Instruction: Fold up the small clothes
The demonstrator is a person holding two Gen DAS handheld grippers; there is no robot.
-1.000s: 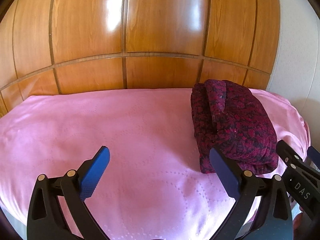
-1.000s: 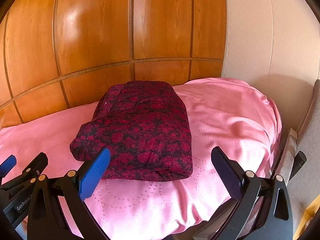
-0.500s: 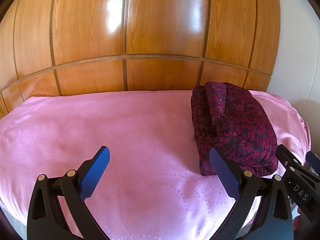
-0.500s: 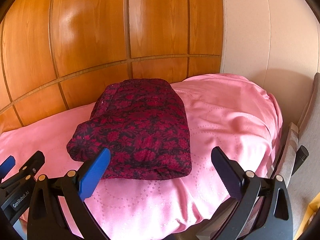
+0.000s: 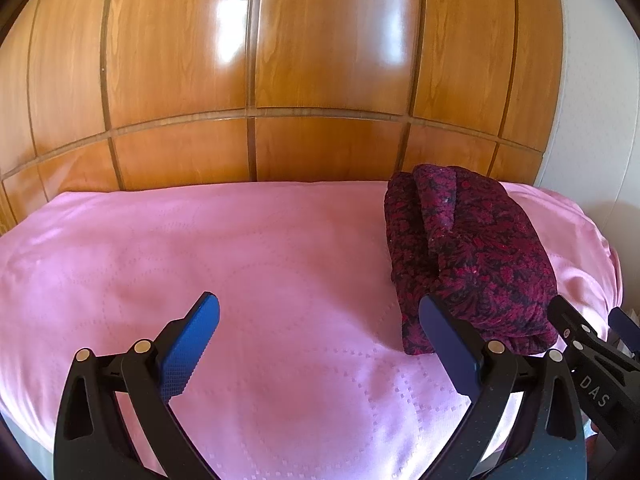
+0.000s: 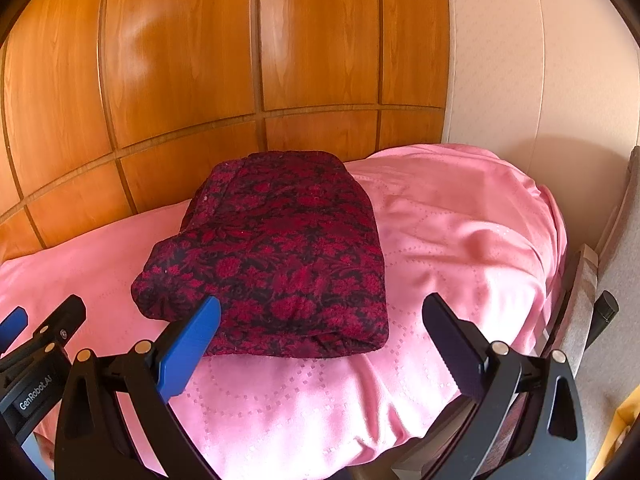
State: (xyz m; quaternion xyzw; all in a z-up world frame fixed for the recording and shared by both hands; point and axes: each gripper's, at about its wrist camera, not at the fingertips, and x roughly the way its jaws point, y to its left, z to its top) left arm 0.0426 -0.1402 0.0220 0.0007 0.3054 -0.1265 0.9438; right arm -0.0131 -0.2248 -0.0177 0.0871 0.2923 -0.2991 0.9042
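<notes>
The garment (image 6: 276,256) is dark, near black, covered in a crimson floral print. The sheet (image 5: 248,280) under it is plain pink, with a faint woven pattern of dotted curves and small squares. The wall panels (image 5: 256,60) behind are glossy orange-brown wood with darker grooves and pale glare patches; the wall (image 6: 540,60) to the right is cream. Both grippers, left (image 5: 319,344) and right (image 6: 321,346), have black frames and blue finger pads (image 6: 188,354).

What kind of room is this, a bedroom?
Probably a bedroom at home. A pink quilted cover is spread over something soft like a bed, glossy wooden wardrobe-like panels stand right behind it, and a folded dark red flowery garment lies on top.
</notes>
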